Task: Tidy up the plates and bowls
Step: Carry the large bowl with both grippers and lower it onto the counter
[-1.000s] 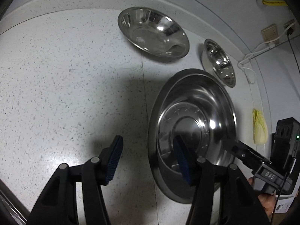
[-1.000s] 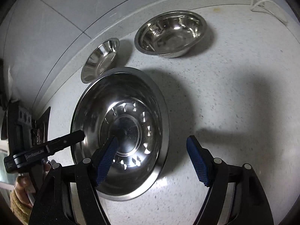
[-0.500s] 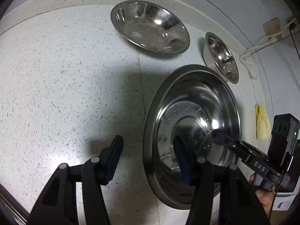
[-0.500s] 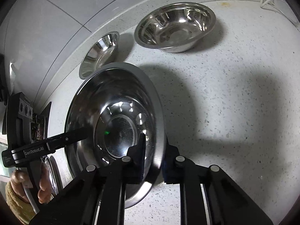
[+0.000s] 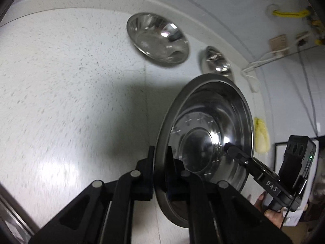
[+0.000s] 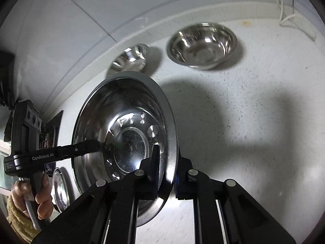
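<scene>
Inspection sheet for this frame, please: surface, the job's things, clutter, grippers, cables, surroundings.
Surface: white speckled counter, bare where visible.
Job's things: large steel plate pinched at opposite rims, tilted, apparently off the counter. Medium steel bowl and small steel bowl stand apart near the back wall. Another steel dish shows partly at the left edge.
Clutter: yellow cloth-like item, identity unclear.
Grippers: left gripper shut on the plate's rim; right gripper closing, pads on the rim.
Cables: white cord runs to a wall socket.
Surroundings: grey tiled wall.
</scene>
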{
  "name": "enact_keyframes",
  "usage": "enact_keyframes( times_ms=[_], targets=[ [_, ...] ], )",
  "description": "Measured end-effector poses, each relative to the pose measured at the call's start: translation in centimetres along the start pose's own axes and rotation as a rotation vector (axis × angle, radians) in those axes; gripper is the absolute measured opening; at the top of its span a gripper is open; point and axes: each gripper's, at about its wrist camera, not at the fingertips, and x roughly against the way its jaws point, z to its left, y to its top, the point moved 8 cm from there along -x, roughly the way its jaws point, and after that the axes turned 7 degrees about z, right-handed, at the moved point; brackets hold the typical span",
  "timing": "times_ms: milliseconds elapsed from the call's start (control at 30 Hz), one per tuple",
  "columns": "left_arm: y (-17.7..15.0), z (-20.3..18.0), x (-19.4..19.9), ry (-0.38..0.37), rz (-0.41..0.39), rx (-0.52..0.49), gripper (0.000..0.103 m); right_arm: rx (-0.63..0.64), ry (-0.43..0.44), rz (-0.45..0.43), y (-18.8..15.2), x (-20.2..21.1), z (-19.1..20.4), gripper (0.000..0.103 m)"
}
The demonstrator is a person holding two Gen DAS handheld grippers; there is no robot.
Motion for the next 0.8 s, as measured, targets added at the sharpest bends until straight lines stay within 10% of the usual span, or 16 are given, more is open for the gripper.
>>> enact_keyframes(
  times_ms=[333, 800],
  targets=[
    [-9.7, -0.8, 3.2, -0.087, 0.07, -0.051, 0.008, 0.002, -0.013, -0.013, -8.9, 5.1, 3.9, 0.011],
    [-15.6, 0.2, -4.8, 0.073, 0.159, -0.089, 0.008, -0.102, -0.018, 0.115, -15.6, 0.5, -0.4, 0.011]
  ],
)
